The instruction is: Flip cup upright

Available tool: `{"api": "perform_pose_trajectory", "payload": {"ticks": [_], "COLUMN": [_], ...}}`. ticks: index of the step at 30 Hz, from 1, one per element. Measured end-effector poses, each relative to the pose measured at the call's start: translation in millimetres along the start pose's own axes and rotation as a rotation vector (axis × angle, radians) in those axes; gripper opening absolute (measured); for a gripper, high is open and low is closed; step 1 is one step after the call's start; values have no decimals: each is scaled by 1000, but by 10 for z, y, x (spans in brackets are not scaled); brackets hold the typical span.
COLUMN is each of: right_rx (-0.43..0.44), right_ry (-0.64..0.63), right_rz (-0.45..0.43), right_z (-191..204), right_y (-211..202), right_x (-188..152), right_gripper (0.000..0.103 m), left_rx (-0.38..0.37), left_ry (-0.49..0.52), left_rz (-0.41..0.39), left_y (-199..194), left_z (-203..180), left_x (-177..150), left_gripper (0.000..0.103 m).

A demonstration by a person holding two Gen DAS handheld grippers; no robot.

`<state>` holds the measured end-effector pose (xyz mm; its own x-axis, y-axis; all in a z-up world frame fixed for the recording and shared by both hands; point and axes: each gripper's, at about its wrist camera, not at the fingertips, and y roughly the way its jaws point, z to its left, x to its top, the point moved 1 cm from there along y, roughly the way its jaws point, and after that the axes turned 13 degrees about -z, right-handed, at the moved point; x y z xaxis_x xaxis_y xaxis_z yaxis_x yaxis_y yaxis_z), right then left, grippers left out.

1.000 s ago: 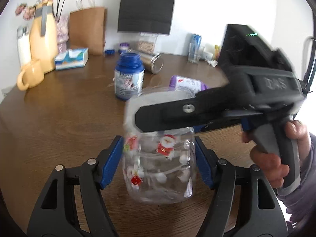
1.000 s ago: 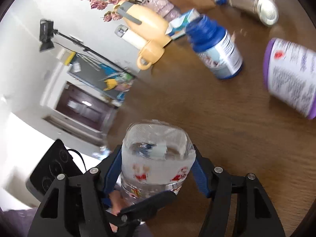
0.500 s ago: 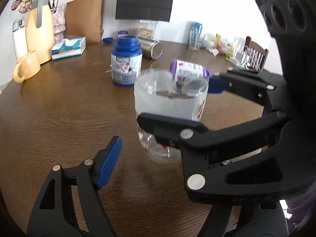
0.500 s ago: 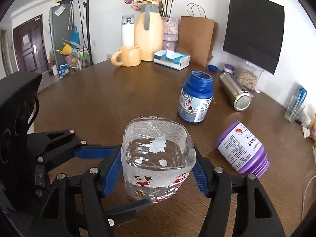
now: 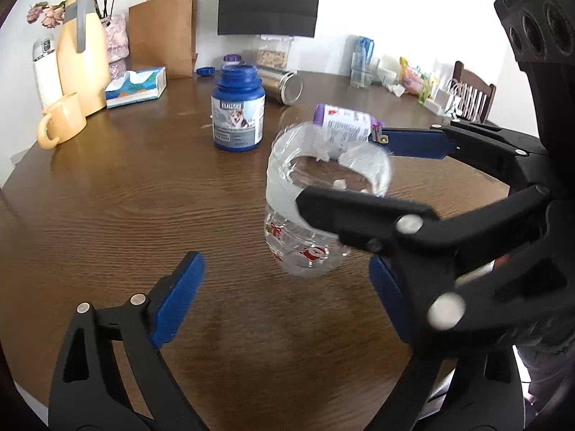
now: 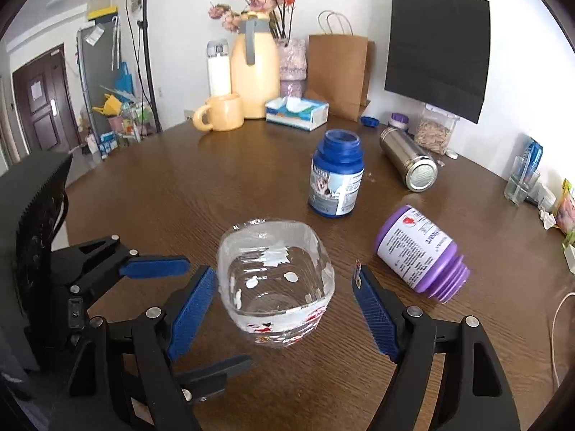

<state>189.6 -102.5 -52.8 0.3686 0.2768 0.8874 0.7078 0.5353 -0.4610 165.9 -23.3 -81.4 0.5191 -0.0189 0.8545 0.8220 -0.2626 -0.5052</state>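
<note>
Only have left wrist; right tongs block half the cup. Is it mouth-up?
Observer: Yes. The right wrist looks down into the cup: open rim on top, nothing inside.
Operator: Right tongs clamped on it?
Observer: No. The right tongs are open; bare table shows between one pad and the cup wall.
Operator: Left tongs touching it?
Observer: No. The left tongs are open, and from the right wrist their blue pad stops short of the cup.

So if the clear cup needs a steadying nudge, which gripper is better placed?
Right. The right gripper has its open fingers on both sides of the upright cup; the left gripper sits off to one side.
</note>
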Motion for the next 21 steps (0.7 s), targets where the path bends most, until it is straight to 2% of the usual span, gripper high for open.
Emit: {"api": "perform_pose_trajectory", "payload": {"ticks": [5, 8, 17, 21], "right_rx": [4, -24, -152, -148], "right_ry": [67, 82, 126, 226], "right_rz": [-21, -31, -42, -51], "right_z": [-80, -120, -162, -109], "right_y": [-261, -474, -1269, -1643], "right_x": [73, 89, -53, -213], "right_gripper": [83, 83, 83, 83], "left_rx": [29, 50, 235, 298], "left_ry": [11, 3, -46, -100], "left_rz": [-30, -40, -105, -67], "left_y": [-231, -416, -1140, -1427], "left_z": [-20, -8, 103, 120], "left_x": [51, 84, 71, -19], "left_gripper": [98, 103, 103, 103]}}
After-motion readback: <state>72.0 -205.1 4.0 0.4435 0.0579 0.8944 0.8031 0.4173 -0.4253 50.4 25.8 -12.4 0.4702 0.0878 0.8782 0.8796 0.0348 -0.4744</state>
